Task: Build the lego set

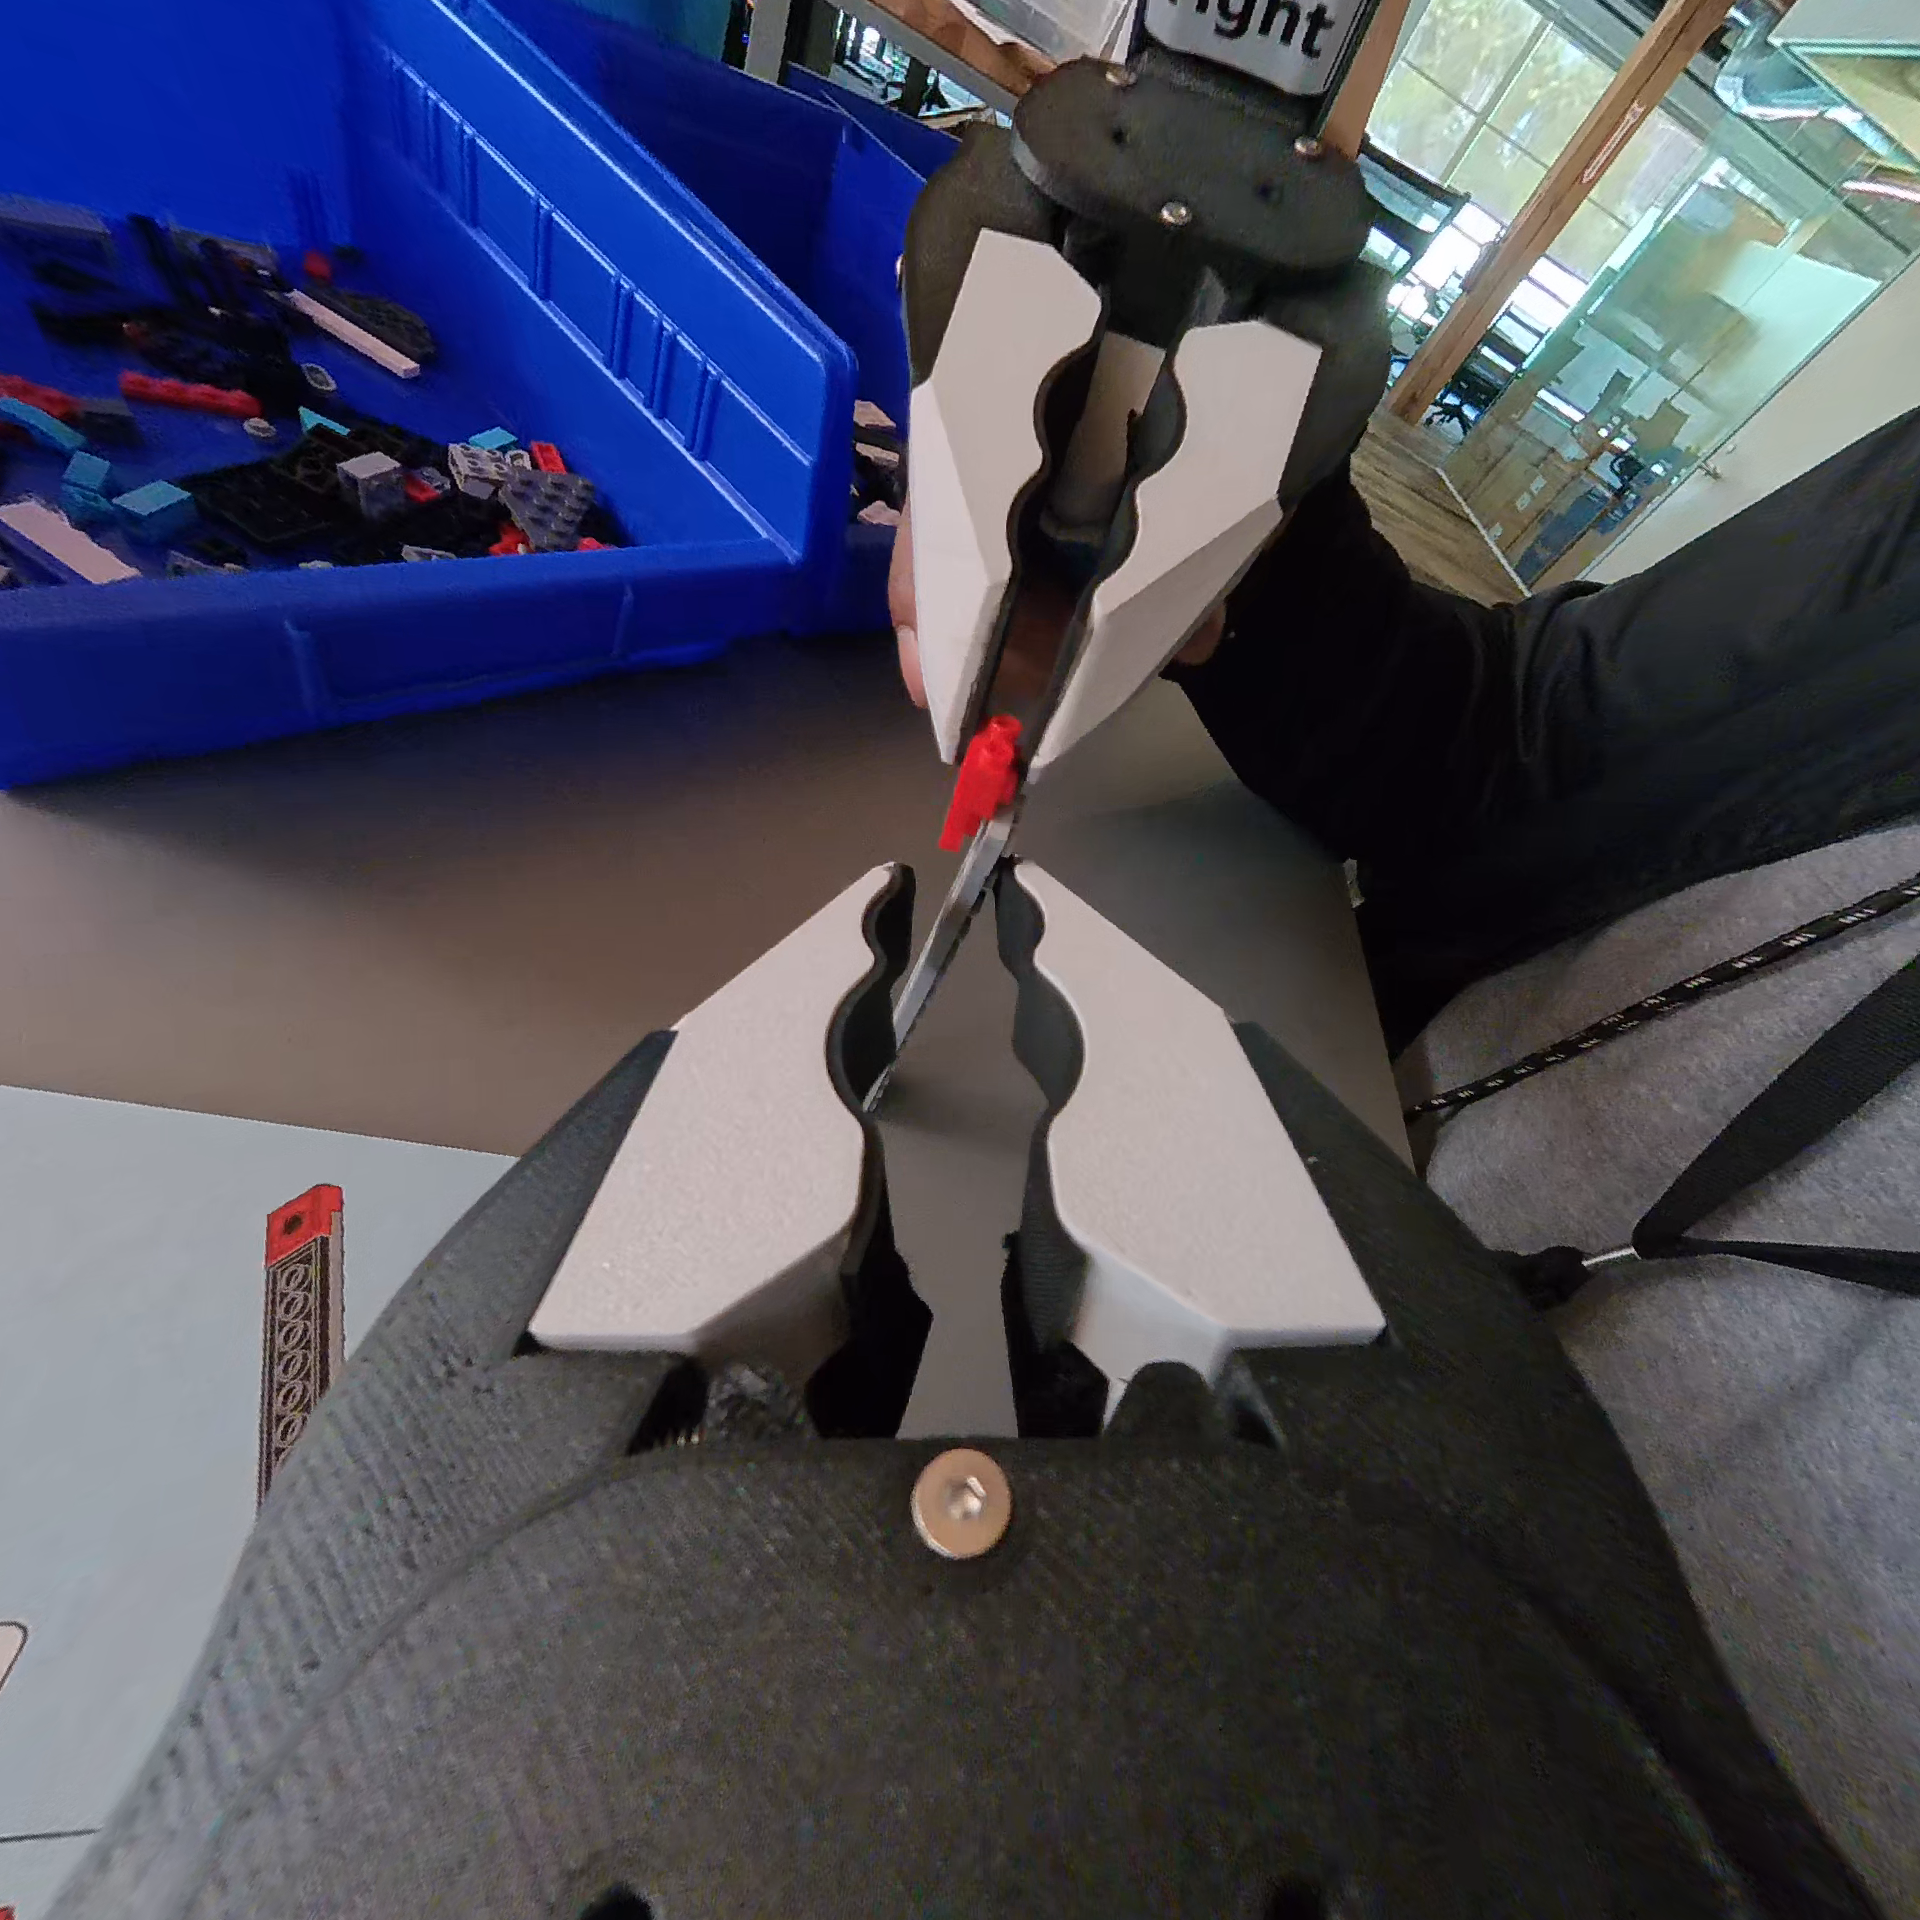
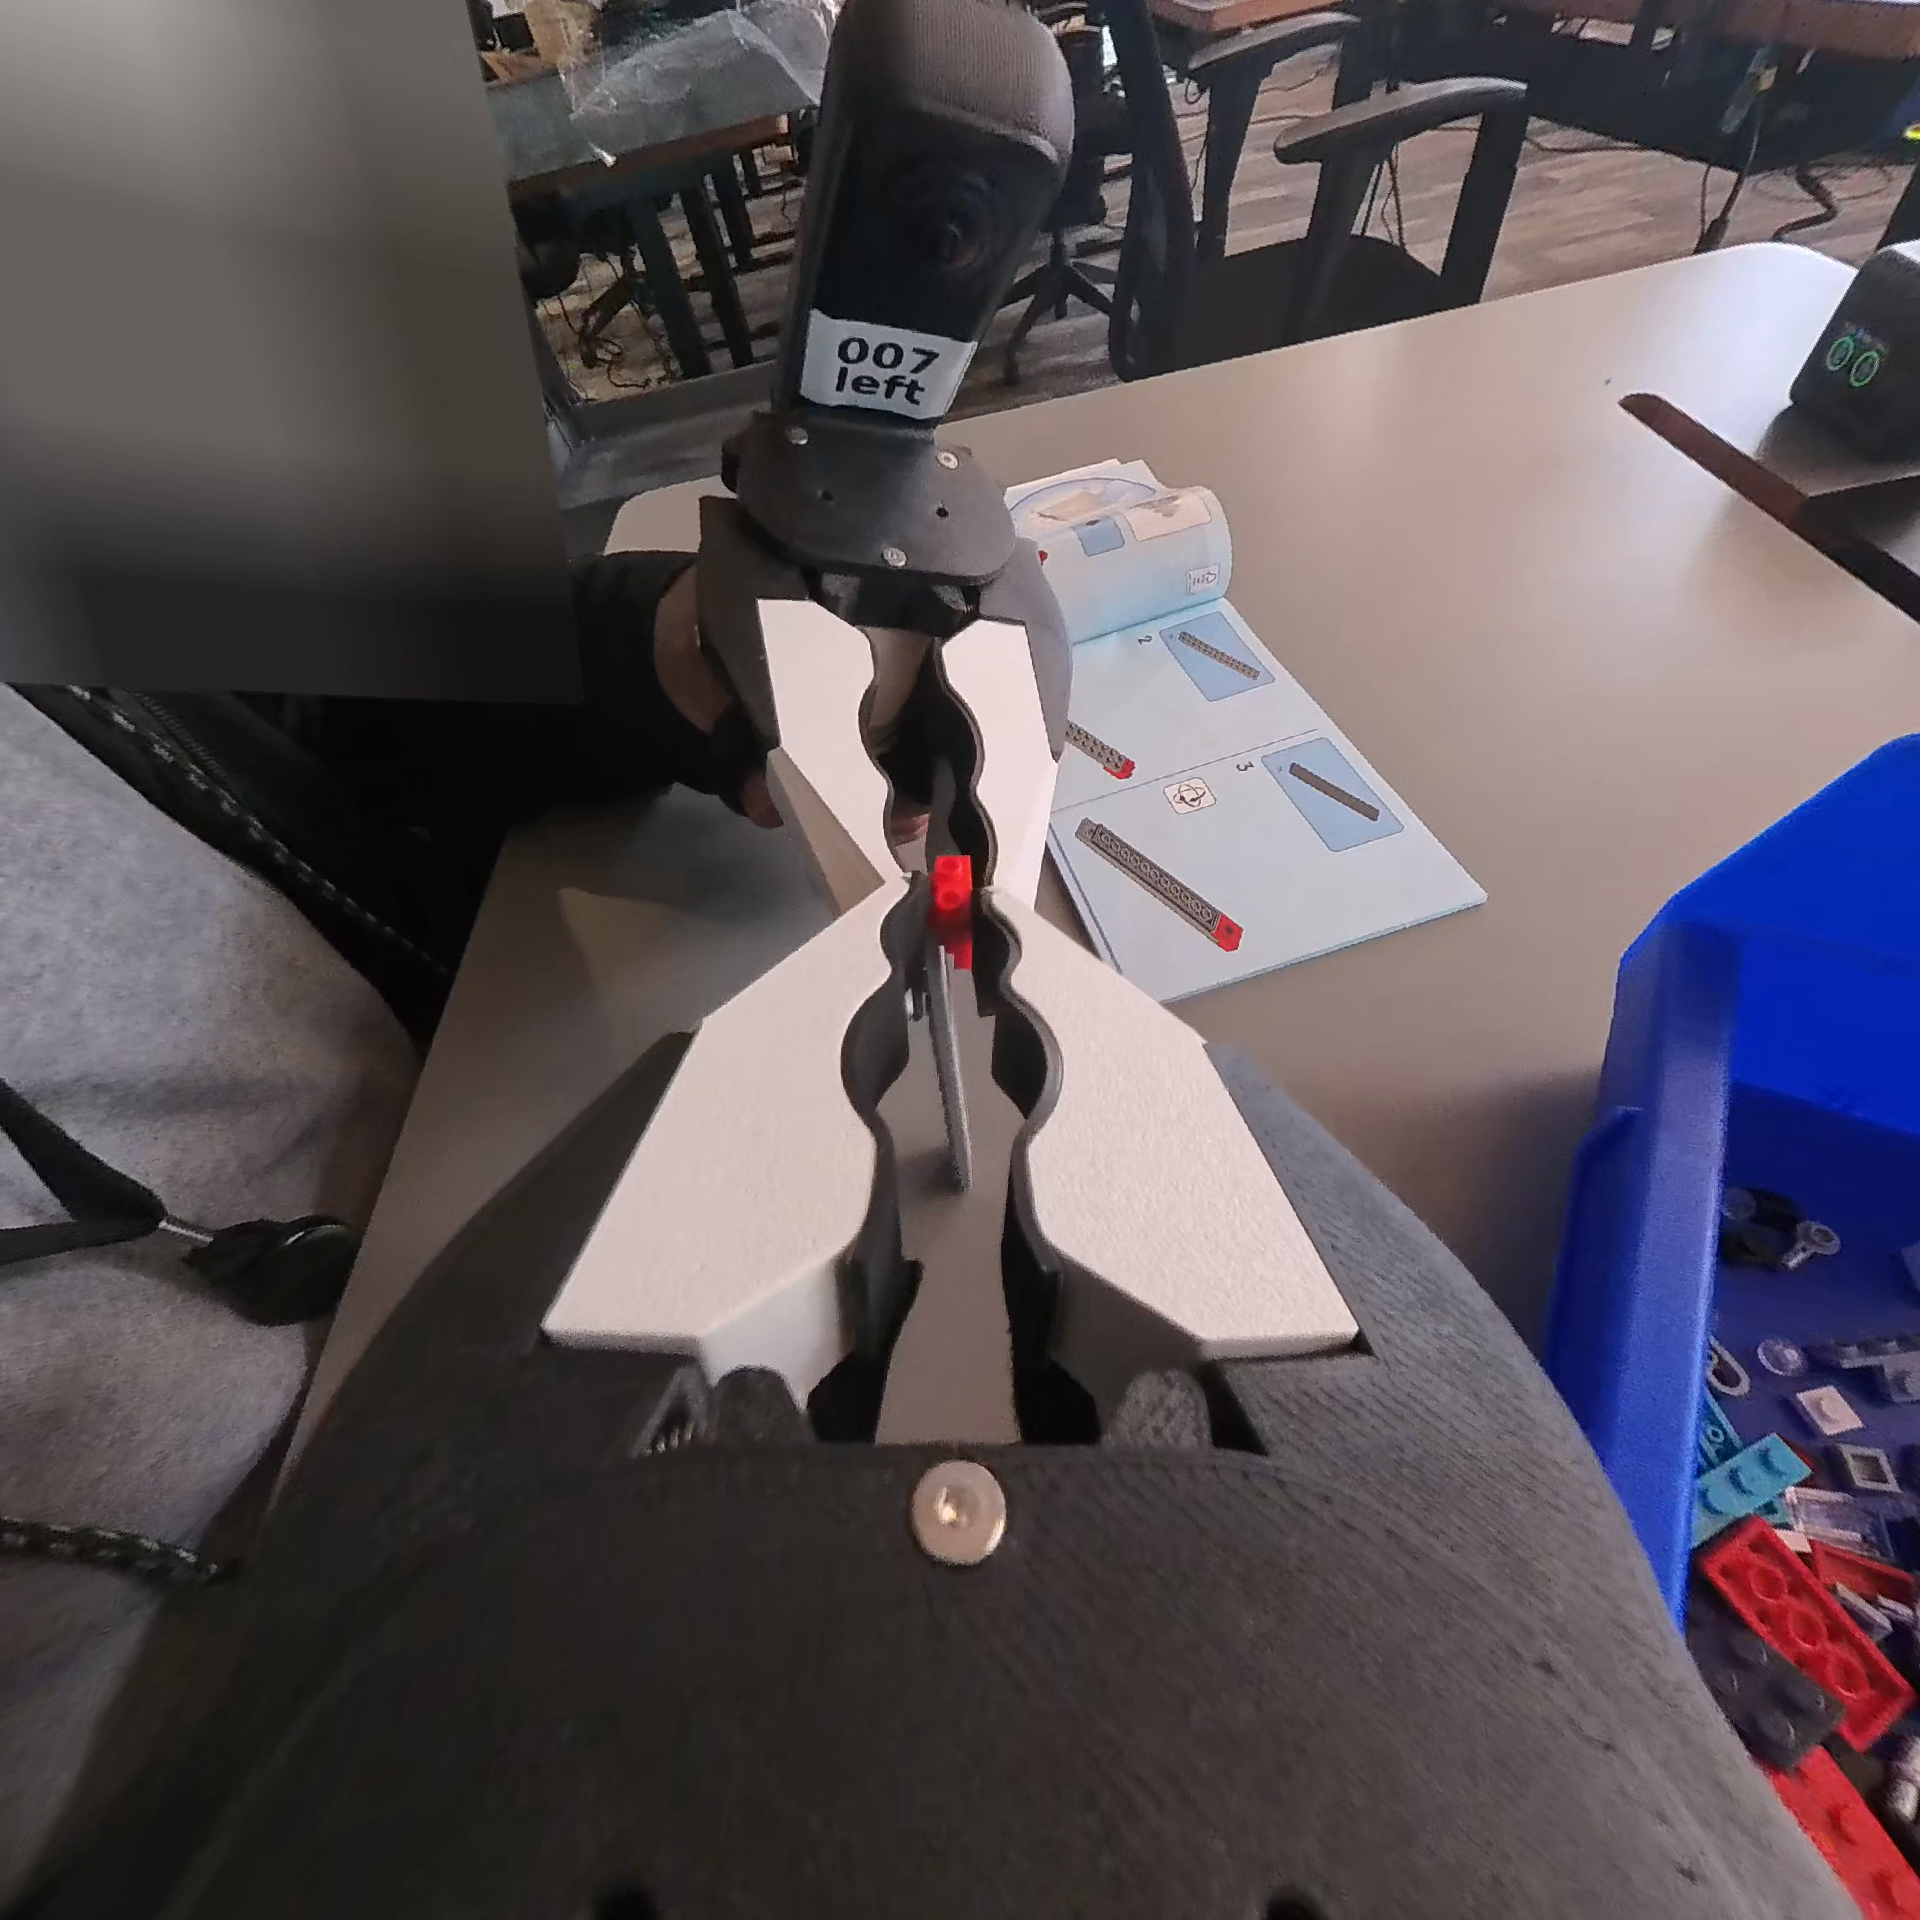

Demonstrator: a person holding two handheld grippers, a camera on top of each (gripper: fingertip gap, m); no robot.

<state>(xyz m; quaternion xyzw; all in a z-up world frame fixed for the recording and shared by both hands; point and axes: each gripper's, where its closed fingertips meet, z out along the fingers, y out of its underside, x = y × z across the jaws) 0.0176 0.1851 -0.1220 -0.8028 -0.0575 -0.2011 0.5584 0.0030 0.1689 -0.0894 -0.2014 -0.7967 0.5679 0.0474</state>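
Observation:
My left gripper (image 1: 961,873) is shut on a long dark beam (image 1: 930,977) that lies slantwise between its fingers. My right gripper (image 2: 951,894) is shut on a long grey beam (image 2: 951,1060) with a small red brick (image 2: 951,899) at its far end. The two grippers face each other tip to tip just above the grey table (image 1: 416,935). The red brick (image 1: 977,779) sits at the right gripper's tips (image 1: 997,753), where the two beams meet. The left gripper (image 2: 935,873) shows head-on in the right wrist view.
A blue bin (image 1: 416,644) with many loose Lego pieces stands on the table; it also shows in the right wrist view (image 2: 1662,1143). An open instruction booklet (image 2: 1299,862) lies beyond the grippers. A person in a grey top (image 1: 1662,1143) sits at the table edge. The tips of both grippers are at nearly the same place.

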